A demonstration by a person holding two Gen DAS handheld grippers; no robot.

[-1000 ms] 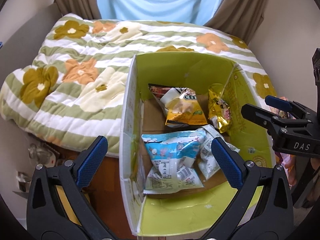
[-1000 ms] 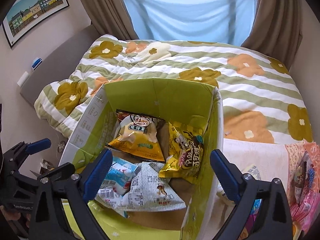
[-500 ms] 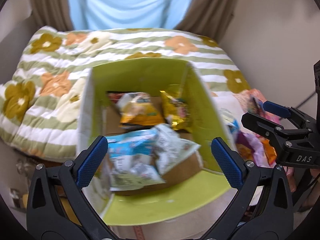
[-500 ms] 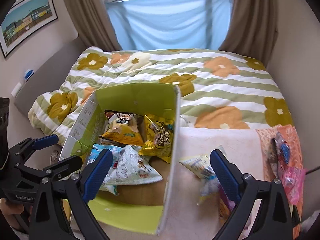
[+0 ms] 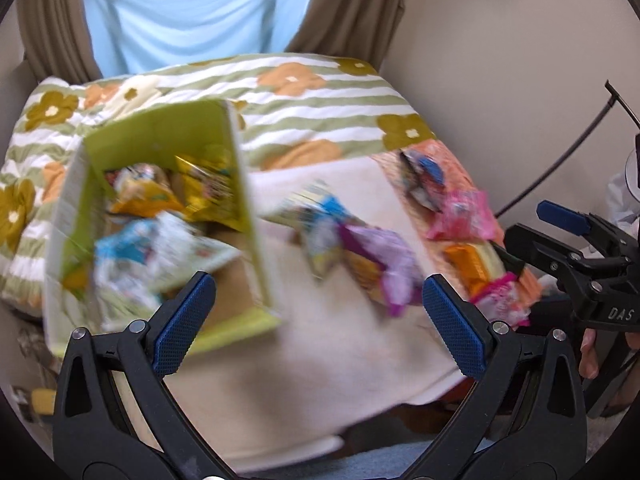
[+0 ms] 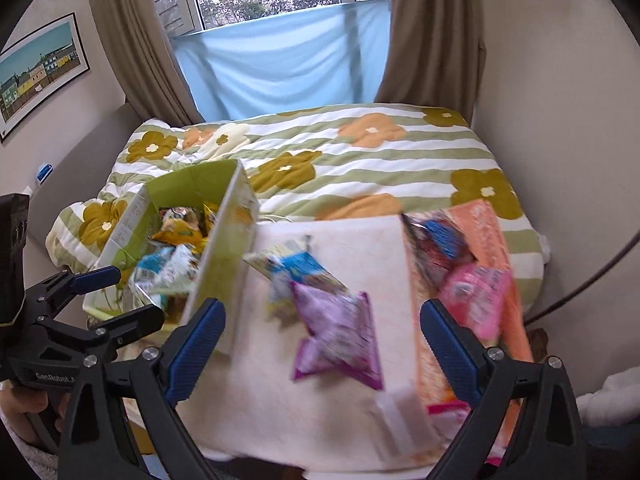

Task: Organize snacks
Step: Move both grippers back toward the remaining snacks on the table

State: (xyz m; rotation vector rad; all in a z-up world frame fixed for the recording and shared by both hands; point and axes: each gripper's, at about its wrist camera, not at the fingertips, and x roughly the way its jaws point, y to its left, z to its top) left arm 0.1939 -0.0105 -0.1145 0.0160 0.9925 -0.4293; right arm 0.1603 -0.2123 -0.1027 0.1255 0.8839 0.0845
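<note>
A green cardboard box (image 5: 248, 200) (image 6: 224, 256) stands on the bed at the left and holds several snack bags. Loose snacks lie to its right on a cream cloth (image 5: 340, 344) (image 6: 348, 248): a purple bag (image 6: 340, 336) (image 5: 384, 260), a blue and yellow bag (image 6: 292, 268) (image 5: 316, 216), pink bags (image 6: 476, 296) (image 5: 460, 216) and an orange bag (image 5: 468, 264). My left gripper (image 5: 316, 320) is open and empty above the cloth, near the box's right wall. My right gripper (image 6: 320, 344) is open and empty, hovering over the purple bag.
The bed has a green striped quilt (image 6: 360, 152) with flowers. An orange patterned cloth (image 6: 488, 236) lies at the right under the pink bags. A beige wall (image 6: 560, 120) runs close on the right. Curtains and a window (image 6: 280, 40) stand behind the bed.
Both grippers swung right, away from over the box toward the loose snacks on the cream cloth. Both stayed open and empty. The box now sits at the left of both views.
</note>
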